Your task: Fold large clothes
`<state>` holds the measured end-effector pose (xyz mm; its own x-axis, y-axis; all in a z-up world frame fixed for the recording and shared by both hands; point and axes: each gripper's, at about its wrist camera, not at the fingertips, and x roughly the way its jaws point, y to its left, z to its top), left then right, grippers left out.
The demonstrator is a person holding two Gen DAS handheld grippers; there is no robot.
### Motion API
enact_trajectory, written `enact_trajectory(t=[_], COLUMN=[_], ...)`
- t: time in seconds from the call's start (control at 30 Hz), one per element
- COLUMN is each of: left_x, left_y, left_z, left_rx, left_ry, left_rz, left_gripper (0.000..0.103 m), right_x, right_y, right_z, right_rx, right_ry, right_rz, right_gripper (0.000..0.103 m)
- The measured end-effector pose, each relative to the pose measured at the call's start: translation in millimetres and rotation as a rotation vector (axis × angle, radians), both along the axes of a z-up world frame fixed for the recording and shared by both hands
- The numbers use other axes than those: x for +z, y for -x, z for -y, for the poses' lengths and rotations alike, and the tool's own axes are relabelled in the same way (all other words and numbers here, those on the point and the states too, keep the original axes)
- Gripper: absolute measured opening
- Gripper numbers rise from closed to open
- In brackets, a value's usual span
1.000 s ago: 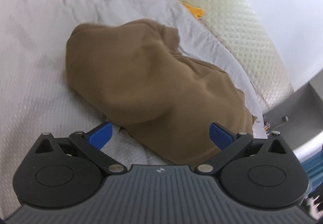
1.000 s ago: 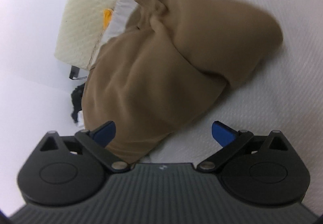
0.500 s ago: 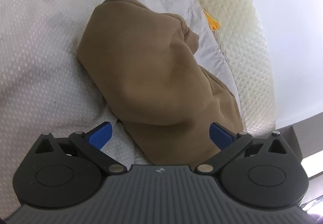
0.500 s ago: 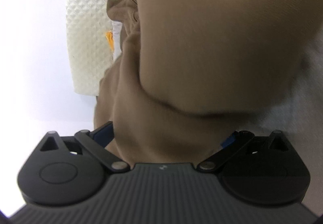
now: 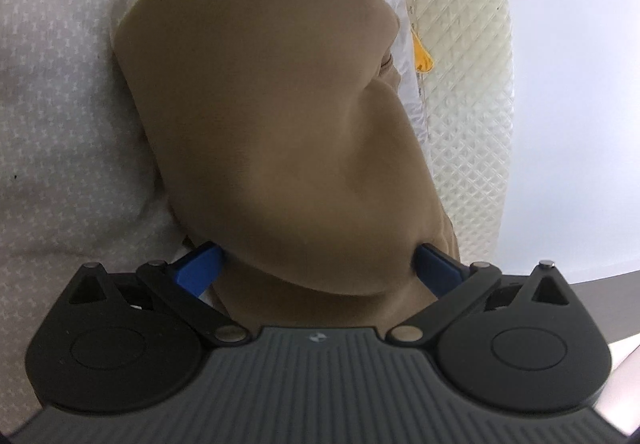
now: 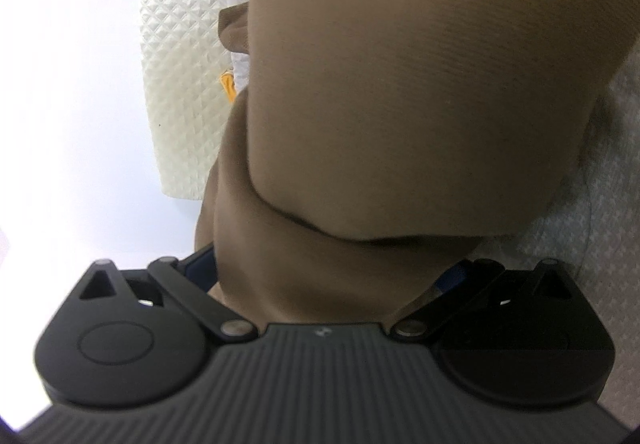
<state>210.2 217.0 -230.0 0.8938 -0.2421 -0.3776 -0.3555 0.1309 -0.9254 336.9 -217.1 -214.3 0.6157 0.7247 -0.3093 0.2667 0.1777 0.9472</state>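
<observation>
While the brown garment [image 5: 272, 116] lies bunched on the bed's white patterned sheet [image 5: 60, 92], the left tool [image 5: 318, 264] sits at its near edge with both blue fingers [image 5: 198, 264] spread wide, cloth bulging between them but not pinched. To the right, a quilted cream mattress edge [image 5: 464, 84] carries an orange tag [image 5: 422, 60]. Seen from the right wrist, that mattress edge [image 6: 180, 64] lies left; the garment [image 6: 400, 84] fills the middle, and the right tool [image 6: 330, 276] likewise stands spread, its fingers [image 6: 200, 264] mostly buried under the cloth.
</observation>
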Motion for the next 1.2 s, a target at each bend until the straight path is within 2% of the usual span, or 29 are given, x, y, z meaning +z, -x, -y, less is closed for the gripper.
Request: enact_trajectory(t=[0.2, 0.33, 0.43, 0.5, 0.77, 0.9, 1.0, 1.1, 1.2], left_x=[19.8, 28.4, 30.7, 30.6, 23.1, 15.4, 12.4, 9.2, 3.2], left_y=[-1.7, -1.4, 0.9, 2.4, 14.0, 15.4, 21.6, 26.0, 24.1], left_z=[7.6, 15.6, 17.6, 17.4, 10.0, 2.5, -1.6, -6.2, -9.0], left_rx=[-0.013, -0.015, -0.015, -0.015, -0.010, 0.011, 0.037, 0.059, 0.076], left_ry=[-0.129, -0.198, -0.207, -0.210, -0.162, -0.112, -0.071, -0.041, -0.031], left_rz=[-0.013, -0.019, -0.013, -0.006, -0.002, 0.008, 0.033, 0.036, 0.002], left_gripper=[0.083, 0.075, 0.072, 0.071, 0.072, 0.084, 0.094, 0.097, 0.097], right_x=[-1.4, -4.7, -10.4, -9.9, -13.4, -13.3, -10.7, -6.6, -1.7], right_y=[-1.1, -1.5, -1.3, -4.6, -14.7, -14.5, -13.4, -10.9, -17.3], right_z=[5.1, 13.9, 15.7, 13.6, -2.2, -1.2, -0.5, -0.5, -6.2], right_rx=[-0.003, -0.031, -0.049, -0.046, -0.041, -0.029, -0.028, -0.022, -0.019], right_ry=[-0.012, -0.042, -0.076, -0.047, 0.034, 0.034, 0.047, 0.062, 0.064], right_rz=[-0.004, -0.032, -0.064, -0.068, -0.084, -0.072, -0.060, -0.041, -0.024], right_gripper=[0.103, 0.103, 0.103, 0.103, 0.103, 0.103, 0.098, 0.091, 0.090])
